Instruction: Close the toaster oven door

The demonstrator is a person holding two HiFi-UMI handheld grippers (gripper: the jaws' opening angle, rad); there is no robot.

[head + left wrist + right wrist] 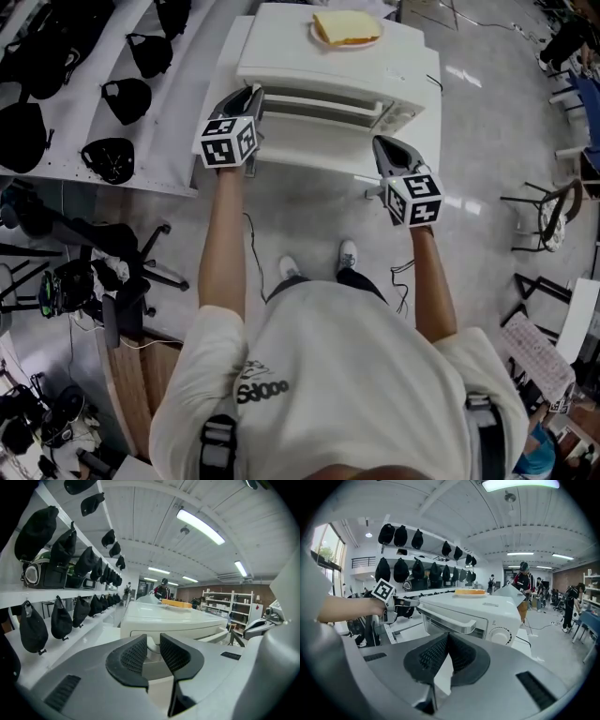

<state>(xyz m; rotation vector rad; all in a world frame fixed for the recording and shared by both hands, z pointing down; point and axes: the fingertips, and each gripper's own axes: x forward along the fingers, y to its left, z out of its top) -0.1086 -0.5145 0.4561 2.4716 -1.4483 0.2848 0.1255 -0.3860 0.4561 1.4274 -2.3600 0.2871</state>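
A white toaster oven (328,70) stands on a white table (230,66), with toast on a plate (347,28) on its top. Its door stands upright against the front, and the silver handle (319,105) runs along the door's top edge. My left gripper (248,98) is at the handle's left end. In the left gripper view the white handle end (151,644) sits between the pads of the left gripper (153,654). My right gripper (386,148) hangs in front of the oven's right corner, apart from it. In its own view the right gripper (447,656) is shut with nothing in it.
Shelves (112,94) with black bags line the left wall. An office chair (122,272) stands at the left on the floor, and more chairs (553,211) at the right. The oven's knob (500,635) faces my right gripper. People (524,581) stand far behind.
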